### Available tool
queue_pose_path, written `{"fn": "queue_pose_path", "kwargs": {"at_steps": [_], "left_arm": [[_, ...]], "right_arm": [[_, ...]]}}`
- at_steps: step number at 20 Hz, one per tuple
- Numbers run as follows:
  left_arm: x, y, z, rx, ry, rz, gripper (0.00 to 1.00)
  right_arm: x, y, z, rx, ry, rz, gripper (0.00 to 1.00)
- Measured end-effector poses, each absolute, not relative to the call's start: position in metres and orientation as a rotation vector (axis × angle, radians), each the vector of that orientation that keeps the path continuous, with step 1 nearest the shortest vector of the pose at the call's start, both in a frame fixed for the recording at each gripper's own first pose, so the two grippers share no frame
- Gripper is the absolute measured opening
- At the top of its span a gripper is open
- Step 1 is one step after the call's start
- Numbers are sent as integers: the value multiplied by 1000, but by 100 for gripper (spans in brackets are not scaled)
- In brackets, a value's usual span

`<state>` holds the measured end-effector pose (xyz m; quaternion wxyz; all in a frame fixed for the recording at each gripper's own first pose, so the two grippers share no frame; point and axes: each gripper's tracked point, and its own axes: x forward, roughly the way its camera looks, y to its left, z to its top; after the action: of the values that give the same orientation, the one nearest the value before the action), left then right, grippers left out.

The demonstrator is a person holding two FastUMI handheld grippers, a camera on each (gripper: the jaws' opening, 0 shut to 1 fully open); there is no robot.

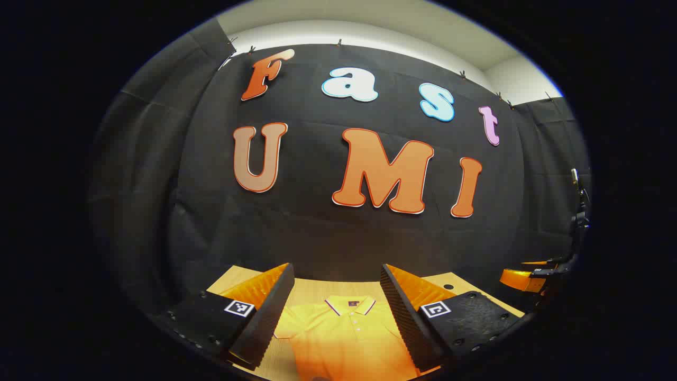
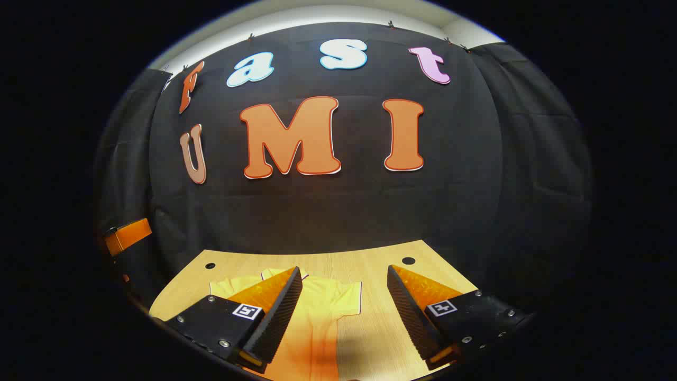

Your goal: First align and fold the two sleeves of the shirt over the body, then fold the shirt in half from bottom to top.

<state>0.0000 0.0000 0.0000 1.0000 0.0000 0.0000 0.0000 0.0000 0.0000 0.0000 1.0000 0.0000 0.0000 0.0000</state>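
Shirt: yellow short-sleeved polo shirt (image 1: 344, 338) with a striped collar and buttoned placket, lying flat and face up on the light wooden counter (image 2: 381, 264), collar toward the booth wall.
Left gripper (image 1: 338, 312): hovering above the shirt's chest, jaws wide apart, holding nothing.
Right gripper (image 2: 344, 317): hovering over the shirt's right side, jaws wide apart, empty; the sleeve (image 2: 349, 299) lies spread between its fingers.
Handling: looks light, soft and limp; likely to sag and wrinkle when lifted. Pinching each sleeve at its hem edge seems best.
Progress: sleeves appear unfolded, nothing begun.
Room: bare counter beyond the collar and right of the sleeve; two small round holes (image 2: 408, 260) near the far edge.
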Motion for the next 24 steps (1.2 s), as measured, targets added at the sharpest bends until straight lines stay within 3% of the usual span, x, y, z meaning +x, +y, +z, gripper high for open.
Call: {"fn": "queue_pose_path", "kwargs": {"at_steps": [2,24], "left_arm": [[0,5,-2,-1,5,14,98],[-21,19,2,-5,-19,26,98]], "right_arm": [[-2,9,4,35,-31,40,98],[-7,2,10,29,-46,12,97]]}}
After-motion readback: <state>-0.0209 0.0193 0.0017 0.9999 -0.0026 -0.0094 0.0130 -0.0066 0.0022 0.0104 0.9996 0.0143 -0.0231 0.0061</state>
